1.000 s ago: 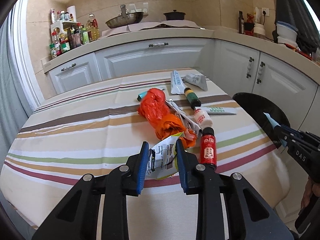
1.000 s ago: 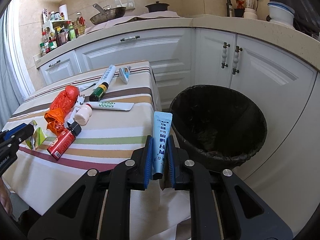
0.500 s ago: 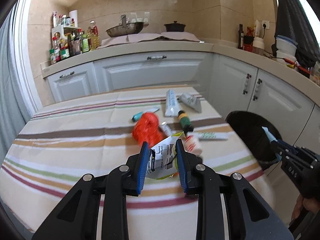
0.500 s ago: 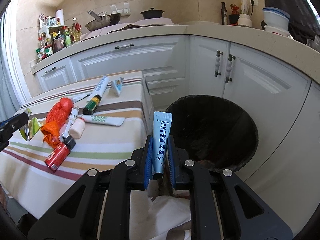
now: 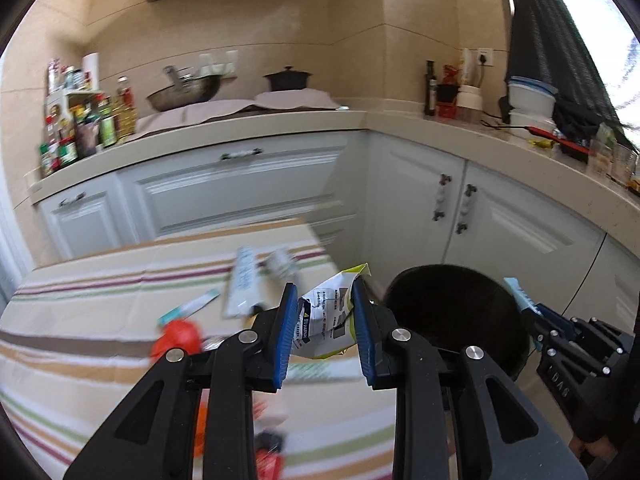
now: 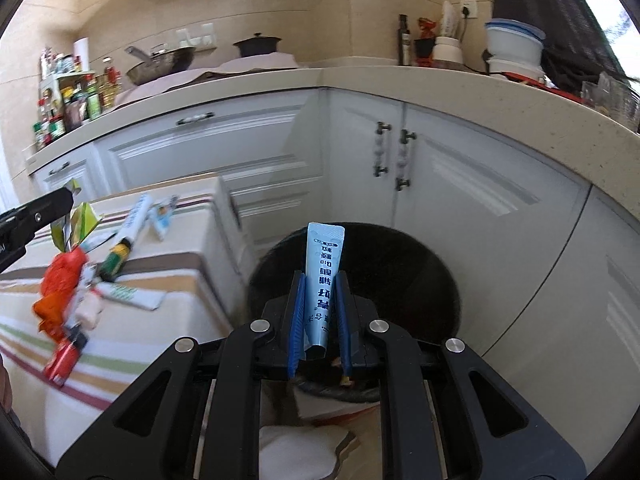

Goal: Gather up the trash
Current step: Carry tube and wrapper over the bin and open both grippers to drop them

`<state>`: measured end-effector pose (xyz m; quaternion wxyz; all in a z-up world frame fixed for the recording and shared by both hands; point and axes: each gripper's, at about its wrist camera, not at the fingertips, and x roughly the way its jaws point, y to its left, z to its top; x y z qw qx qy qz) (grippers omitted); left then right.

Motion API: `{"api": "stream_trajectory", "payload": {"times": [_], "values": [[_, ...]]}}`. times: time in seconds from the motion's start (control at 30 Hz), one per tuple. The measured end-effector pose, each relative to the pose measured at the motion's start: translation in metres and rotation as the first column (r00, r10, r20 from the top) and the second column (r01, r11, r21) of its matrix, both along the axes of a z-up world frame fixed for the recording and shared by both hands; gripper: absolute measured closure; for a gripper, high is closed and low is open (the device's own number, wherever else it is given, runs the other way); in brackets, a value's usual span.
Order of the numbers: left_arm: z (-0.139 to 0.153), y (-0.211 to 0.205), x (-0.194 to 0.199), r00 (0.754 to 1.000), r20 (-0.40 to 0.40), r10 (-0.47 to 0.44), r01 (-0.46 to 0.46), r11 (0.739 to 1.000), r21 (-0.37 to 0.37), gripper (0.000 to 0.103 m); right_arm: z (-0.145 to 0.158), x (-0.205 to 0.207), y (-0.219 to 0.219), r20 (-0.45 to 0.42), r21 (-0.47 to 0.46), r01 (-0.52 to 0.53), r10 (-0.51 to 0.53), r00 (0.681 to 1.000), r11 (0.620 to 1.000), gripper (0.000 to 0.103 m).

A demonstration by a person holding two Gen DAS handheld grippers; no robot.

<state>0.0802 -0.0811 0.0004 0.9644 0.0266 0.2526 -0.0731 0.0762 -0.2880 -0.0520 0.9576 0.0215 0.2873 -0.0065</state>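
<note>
Moved: both grippers are swinging right from table (image 6: 188,276) toward bin (image 6: 420,264) | left gripper (image 5: 325,326) is pinching crumpled wrapper (image 5: 326,320), near bin's left rim | right gripper (image 6: 320,320) is clamping blue tube (image 6: 323,276) over bin | Risk: wrapper dropping short if released early.

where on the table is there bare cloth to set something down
In the left wrist view the striped tablecloth is bare along its left and far side, left of the orange bag. It is crowded on the right, where the white tube, bag and bottles cluster beside the trash bin.
</note>
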Motion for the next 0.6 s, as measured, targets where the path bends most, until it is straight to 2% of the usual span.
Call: {"api": "stream_trajectory", "payload": {"times": [0.23,0.53,0.6], "values": [[-0.006,-0.056,0.040,0.997,-0.009,-0.080,0.081,0.997,0.022,0.074,-0.004,0.029,-0.032,-0.004,0.001,0.054,-0.054,0.999,0.999,0.088],[-0.028,-0.106,0.079,0.992,-0.055,-0.117,0.121,0.991,0.060,0.074,-0.019,0.058,-0.063,-0.022,0.013,0.093,-0.093,0.995,0.996,0.088],[-0.033,-0.112,0.085,0.990,-0.066,-0.121,0.126,0.990,0.070,0.070,-0.023,0.063,-0.067,-0.026,0.016,0.098,-0.098,0.995,0.995,0.086]]}}
